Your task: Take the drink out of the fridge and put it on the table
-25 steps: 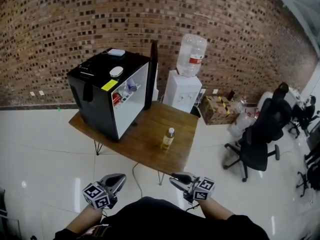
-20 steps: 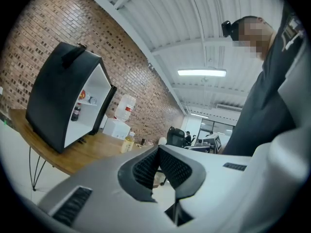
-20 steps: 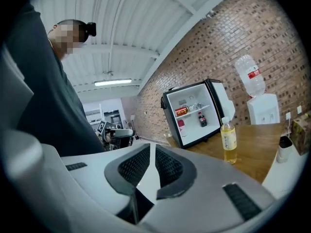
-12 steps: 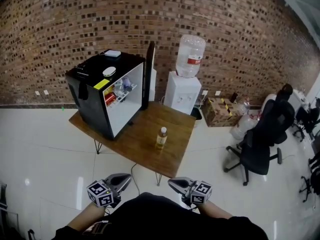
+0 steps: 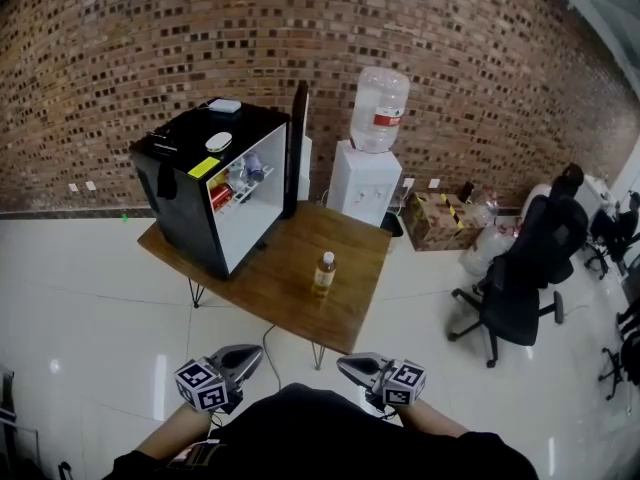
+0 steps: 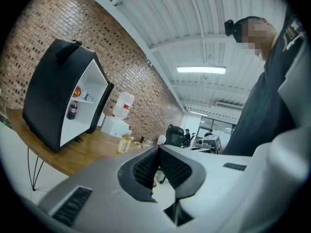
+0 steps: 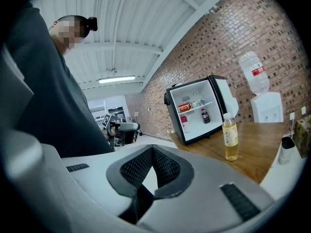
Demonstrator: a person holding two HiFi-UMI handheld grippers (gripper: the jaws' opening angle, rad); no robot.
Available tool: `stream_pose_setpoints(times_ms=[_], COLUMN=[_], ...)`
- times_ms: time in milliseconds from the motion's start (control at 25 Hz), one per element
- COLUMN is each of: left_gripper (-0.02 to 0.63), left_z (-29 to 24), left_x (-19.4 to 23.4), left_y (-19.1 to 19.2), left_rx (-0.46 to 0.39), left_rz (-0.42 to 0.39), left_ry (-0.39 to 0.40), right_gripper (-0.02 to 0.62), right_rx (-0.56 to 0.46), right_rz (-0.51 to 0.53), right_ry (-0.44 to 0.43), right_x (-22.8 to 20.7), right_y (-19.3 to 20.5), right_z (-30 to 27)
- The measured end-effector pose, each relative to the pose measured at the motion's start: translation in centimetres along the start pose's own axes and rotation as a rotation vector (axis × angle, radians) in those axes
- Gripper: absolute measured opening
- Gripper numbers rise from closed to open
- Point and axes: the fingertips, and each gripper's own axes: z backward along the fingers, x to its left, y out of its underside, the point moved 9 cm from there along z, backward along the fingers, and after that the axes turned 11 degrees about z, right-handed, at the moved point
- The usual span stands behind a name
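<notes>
**Yellow drink stands on the wood table**

From the head view, one drink (image 5: 324,273) stands up straight on the one brown table (image 5: 290,303). It is a clear bottle with yellow drink inside, a white cap and a pale label. It is in front of the one black fridge (image 5: 185,208), a bit apart from it, and the fridge door (image 5: 298,148) is wide open. One white water cooler (image 5: 362,183) with one big jug (image 5: 383,108) is behind the table. One black chair (image 5: 520,278) is off to the right. Two tongs are low down near the person: the left gripper (image 5: 252,353) and the right gripper (image 5: 343,361), both well apart from the drink.

In the left gripper view, the two jaws are pressed together with nothing between them. The drink is far off on the table.

In the right gripper view, these two jaws are also closed tight and hold nothing. The drink stands to the right of the fridge. Inside the fridge sit one red can (image 7: 183,108) and one small dark bottle (image 7: 205,115).
</notes>
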Motion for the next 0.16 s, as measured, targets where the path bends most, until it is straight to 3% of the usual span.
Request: stream_pose_setpoints(times_ms=[160], left_gripper=[-0.006], left_z=[0.46], left_x=[-0.17], left_y=[-0.16], left_rx=[-0.003], left_rz=[0.003], left_ry=[0.004], right_gripper=[0.017], right_rx=[0.007], right_rz=[-0.020], right_ry=[0.009], right_x=[0.63], right_y=[-0.88], right_z=[0.00])
